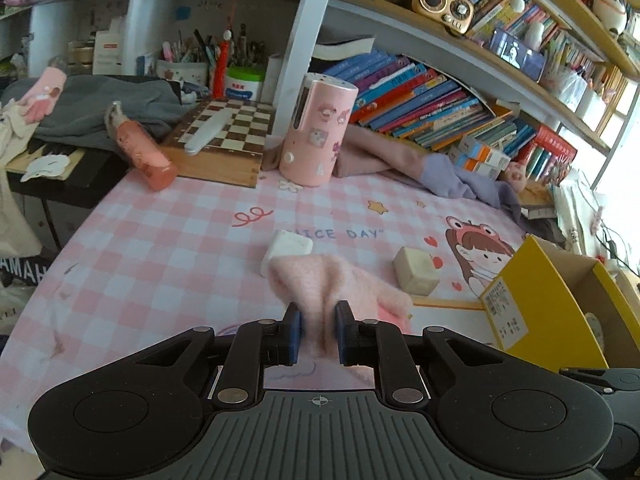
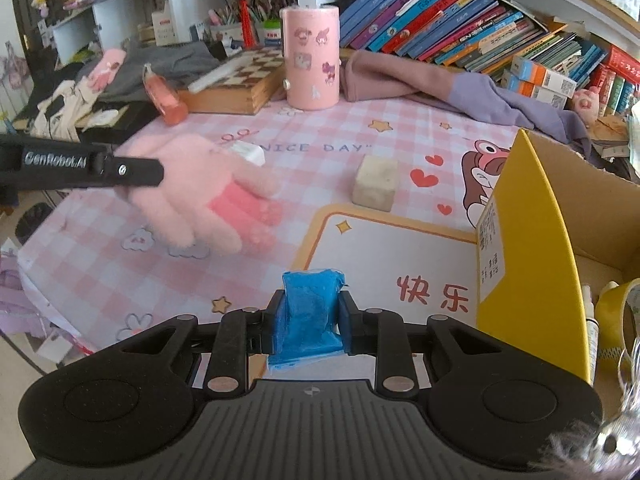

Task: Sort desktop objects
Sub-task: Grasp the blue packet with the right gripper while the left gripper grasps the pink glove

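The yellow box (image 2: 532,248) sits at 3 o'clock on the counter (image 2: 120,280). The left claw (image 1: 318,330) squeezes the fuzzy pink glove (image 2: 192,196), whose fingers point toward 5 o'clock. The right claw (image 2: 308,320) squeezes a small blue packet (image 2: 310,308), standing tall.

We see a fluffy pale pink glove (image 2: 192,188) with a deeper pink cuff, and a bright blue packet (image 2: 308,316). The worktop (image 1: 160,240) cover is pink-and-white checked; the box (image 2: 524,248) is yellow, the chessboard (image 1: 232,120) brown-and-cream
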Demonstrator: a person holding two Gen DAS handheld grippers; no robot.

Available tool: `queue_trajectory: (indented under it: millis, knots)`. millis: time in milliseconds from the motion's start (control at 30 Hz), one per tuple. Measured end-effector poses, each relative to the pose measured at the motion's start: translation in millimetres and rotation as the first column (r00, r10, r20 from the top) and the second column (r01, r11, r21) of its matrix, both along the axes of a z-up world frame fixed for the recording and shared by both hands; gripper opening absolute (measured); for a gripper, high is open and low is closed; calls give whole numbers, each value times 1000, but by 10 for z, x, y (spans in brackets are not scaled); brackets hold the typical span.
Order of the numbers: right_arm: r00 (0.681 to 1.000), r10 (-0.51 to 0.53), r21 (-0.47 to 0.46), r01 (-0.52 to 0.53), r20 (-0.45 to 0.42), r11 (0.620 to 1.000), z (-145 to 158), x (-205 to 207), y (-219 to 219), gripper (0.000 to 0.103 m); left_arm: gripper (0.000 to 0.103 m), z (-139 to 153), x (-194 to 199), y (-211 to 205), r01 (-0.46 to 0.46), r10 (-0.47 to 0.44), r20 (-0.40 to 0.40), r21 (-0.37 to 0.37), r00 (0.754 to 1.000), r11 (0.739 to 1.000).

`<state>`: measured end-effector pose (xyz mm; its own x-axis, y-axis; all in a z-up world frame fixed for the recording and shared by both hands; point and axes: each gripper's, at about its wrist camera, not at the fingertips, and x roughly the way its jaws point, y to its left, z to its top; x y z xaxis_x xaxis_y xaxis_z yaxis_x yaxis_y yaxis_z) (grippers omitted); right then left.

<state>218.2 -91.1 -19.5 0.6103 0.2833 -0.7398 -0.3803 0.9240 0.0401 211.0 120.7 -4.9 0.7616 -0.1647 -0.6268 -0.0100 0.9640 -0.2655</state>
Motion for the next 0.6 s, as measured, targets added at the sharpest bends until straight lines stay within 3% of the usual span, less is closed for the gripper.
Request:
queue_trajectory:
  millis: [200,367,600]
  knots:
    - [1000,-2,13,2,12,1000,72,-212,8,24,16,79,-292,82,-28,29,20,-19,999,999]
    - [1000,-17,24,17,18,1000,117,-419,-26,23,16,125,-547,195,-63,66,23,-106,998,992]
    - [999,-28,43,27,21,999,165,-720,-61,23,16,217,-905,205,-70,77,45,-136,996,988]
